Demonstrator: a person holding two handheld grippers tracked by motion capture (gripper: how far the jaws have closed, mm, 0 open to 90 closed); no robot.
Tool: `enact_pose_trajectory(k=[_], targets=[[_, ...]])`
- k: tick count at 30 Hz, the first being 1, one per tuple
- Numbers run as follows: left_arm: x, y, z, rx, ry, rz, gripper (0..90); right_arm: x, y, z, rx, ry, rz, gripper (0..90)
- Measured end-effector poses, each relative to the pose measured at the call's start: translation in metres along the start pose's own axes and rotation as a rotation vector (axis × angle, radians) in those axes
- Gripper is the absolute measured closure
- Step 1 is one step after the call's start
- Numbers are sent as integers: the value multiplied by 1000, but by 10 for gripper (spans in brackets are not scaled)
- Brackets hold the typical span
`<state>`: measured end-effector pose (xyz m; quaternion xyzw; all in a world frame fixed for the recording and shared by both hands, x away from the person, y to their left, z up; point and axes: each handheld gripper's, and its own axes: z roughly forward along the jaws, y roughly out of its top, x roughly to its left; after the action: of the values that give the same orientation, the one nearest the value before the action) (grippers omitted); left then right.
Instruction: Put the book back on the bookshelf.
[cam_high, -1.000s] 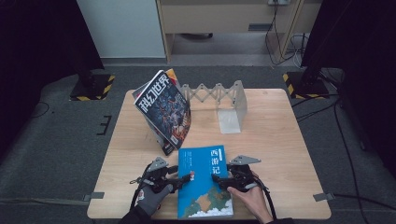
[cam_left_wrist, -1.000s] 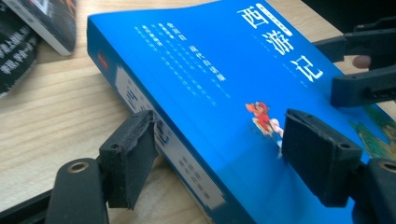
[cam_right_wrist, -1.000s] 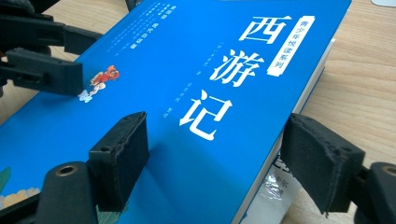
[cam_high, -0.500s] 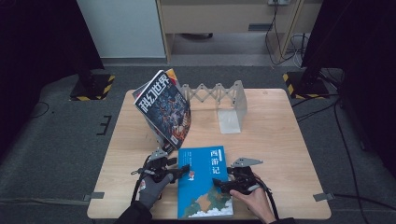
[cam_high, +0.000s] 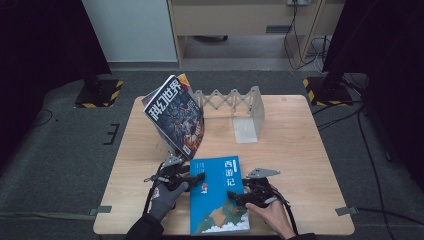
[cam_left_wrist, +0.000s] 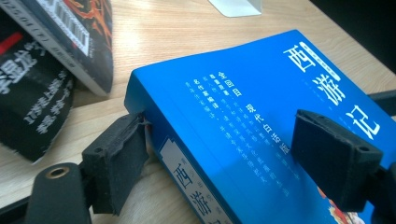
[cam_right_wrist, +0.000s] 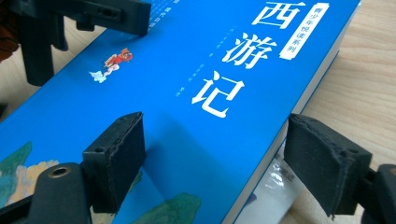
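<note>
Left gripper (cam_high: 192, 179) shifted, jaws just opening astride blue book (cam_high: 217, 192) spine, unclamped. Right gripper (cam_high: 240, 196) spread, 3 o'clock edge. Stiff, glossy, slippery; pinch across thickness.

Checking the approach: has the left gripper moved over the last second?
Yes. The left gripper has shifted rightward toward the blue book, up toward the leaning magazine; its jaws have just been opening, straddling the book's spine.

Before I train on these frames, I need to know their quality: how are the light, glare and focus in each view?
High view: soft and dim, dark at the sides, table evenly lit, no hard shadows. Left gripper view: blue book sharp mid-frame, its near spine and the pads blurred, magazine soft. Right gripper view: sheen on the cover, title crisp, pads blurred.
</note>
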<state>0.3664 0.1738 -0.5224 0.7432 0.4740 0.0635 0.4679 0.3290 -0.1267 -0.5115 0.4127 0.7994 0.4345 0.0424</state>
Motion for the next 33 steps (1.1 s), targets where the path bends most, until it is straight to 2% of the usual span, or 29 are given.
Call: enact_pose_trajectory(k=[2, 5, 8, 9, 11, 13, 17, 24, 27, 30, 32, 33], targets=[[-2, -1, -5, 8, 21, 27, 183, 1, 1, 2, -3, -2, -3, 213], [-4, -3, -8, 3, 37, 23, 175, 2, 2, 5, -10, 2, -5, 212], [-3, -4, -3, 3, 13, 5, 137, 2, 1, 5, -16, 6, -3, 211], [-1, -5, -1, 0, 3, -9, 114, 2, 1, 5, -16, 4, -2, 210], [4, -7, 3, 10, -34, -71, 72, 2, 2, 5, -13, 4, 1, 209], [7, -7, 5, 15, -48, -88, 50, 1, 2, 6, -14, 3, -3, 208], [9, -10, 12, -9, -63, -100, 0, 2, 2, 6, -8, 7, 2, 191], [8, -10, 13, -6, -76, -94, 0, 2, 2, 6, -4, 10, 3, 185], [2, -8, 15, -4, -33, -130, 0, 2, 1, 7, -9, 13, 0, 184], [0, -7, 15, 1, -22, -145, 0, 1, 1, 7, -13, 16, 0, 184], [3, -5, 12, 15, -35, -185, 45, 1, 1, 7, -16, 16, 2, 184], [4, -5, 10, 22, -60, -227, 104, 1, 1, 7, -16, 17, 2, 184]])
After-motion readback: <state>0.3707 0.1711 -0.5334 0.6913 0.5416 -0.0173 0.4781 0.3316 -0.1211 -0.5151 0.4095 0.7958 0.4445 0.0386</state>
